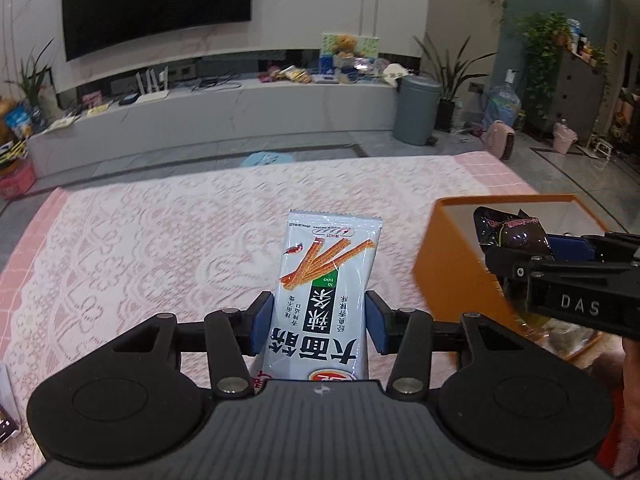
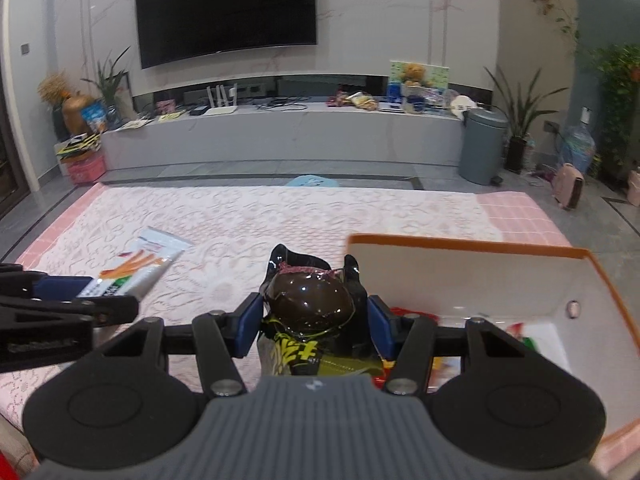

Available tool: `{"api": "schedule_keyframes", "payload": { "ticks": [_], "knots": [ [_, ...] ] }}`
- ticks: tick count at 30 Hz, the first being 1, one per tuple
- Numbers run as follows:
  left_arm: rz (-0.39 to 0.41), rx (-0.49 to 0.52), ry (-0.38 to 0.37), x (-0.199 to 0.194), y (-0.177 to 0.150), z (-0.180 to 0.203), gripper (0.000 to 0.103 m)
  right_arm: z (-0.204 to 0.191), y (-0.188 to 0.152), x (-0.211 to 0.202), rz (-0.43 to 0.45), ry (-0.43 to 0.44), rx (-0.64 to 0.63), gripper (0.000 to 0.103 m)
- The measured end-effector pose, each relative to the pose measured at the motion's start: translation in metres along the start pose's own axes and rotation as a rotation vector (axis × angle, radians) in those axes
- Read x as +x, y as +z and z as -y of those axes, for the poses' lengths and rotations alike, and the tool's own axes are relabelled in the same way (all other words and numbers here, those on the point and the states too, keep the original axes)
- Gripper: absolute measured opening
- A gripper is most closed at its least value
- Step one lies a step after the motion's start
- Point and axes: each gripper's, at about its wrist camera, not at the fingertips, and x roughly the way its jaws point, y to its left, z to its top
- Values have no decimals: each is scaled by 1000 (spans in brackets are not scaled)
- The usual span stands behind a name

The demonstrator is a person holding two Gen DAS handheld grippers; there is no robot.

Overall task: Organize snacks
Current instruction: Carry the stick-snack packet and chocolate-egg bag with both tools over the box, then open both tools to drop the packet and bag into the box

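My left gripper (image 1: 319, 322) is shut on a long white snack packet (image 1: 326, 276) printed with orange sticks, held above the pink lace tablecloth (image 1: 160, 232). My right gripper (image 2: 312, 326) is shut on a dark brown glossy snack pouch (image 2: 310, 300), just left of the orange box (image 2: 472, 242). In the left wrist view the right gripper (image 1: 520, 246) comes in from the right with the dark pouch (image 1: 512, 232) at the orange box (image 1: 452, 264). In the right wrist view the left gripper (image 2: 92, 292) sits at the left with the white packet (image 2: 140, 266).
The orange box has a white inside and holds several colourful snack packets (image 2: 524, 340). Beyond the table's far edge stand a blue stool (image 2: 312, 181), a grey bin (image 2: 482, 146) and a long TV bench (image 2: 280, 136). A packet edge (image 1: 6, 416) shows at the far left.
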Motion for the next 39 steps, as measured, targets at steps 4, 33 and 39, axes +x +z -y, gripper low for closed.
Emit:
{"api": "schedule_keyframes", "payload": {
  "ticks": [4, 33, 39],
  "knots": [
    [12, 25, -56, 0, 13, 26, 55, 36, 6, -13, -9, -39, 25, 55],
    [-223, 238, -276, 111, 33, 148, 62, 163, -23, 31, -325, -122, -64, 58],
    [-184, 223, -293, 95, 36, 144, 80, 155, -18, 22, -307, -127, -98, 75]
  ]
}}
